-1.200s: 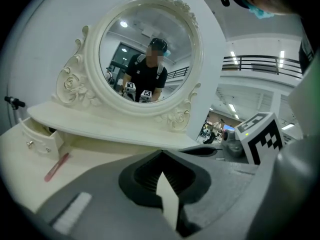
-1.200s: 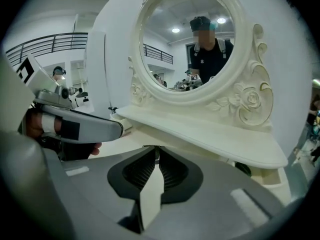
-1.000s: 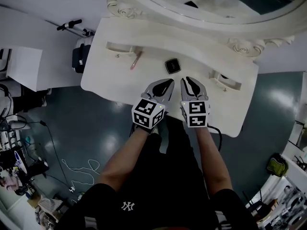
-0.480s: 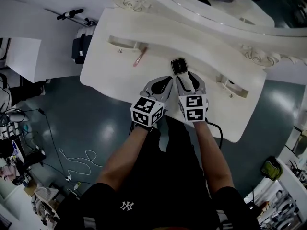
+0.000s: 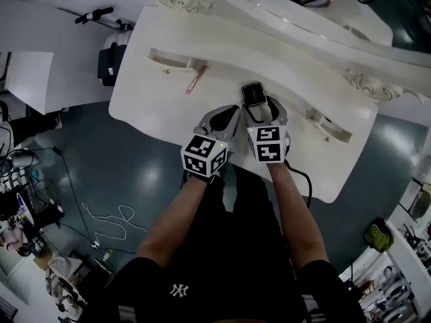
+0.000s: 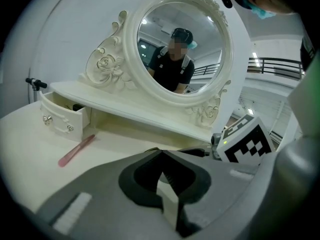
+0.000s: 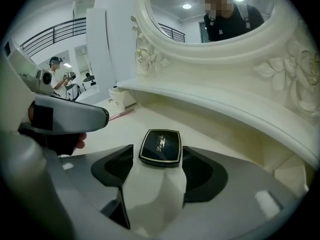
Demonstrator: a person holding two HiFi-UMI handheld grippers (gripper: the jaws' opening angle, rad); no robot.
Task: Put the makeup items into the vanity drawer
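A black square compact (image 5: 252, 93) lies on the white vanity top (image 5: 155, 96). My right gripper (image 5: 260, 108) is open, and the near half of the compact (image 7: 160, 147) sits between its jaw tips. The right gripper (image 7: 159, 154) rests low on the table. My left gripper (image 5: 231, 115) is just to its left with its jaws shut on nothing, and its tips (image 6: 160, 153) meet in the left gripper view. A pink stick-shaped makeup item (image 5: 194, 83) lies in front of the open left drawer (image 5: 176, 60). That pink item (image 6: 76, 150) and drawer (image 6: 62, 119) are at the left.
An oval mirror (image 6: 180, 44) in a carved white frame stands at the back over a raised shelf. A second small drawer (image 5: 330, 126) is at the right of the vanity. A dark green floor with cables surrounds the table.
My right gripper has moved forward to the compact, which now sits between its jaws. The left gripper has stayed roughly where it was, still shut.
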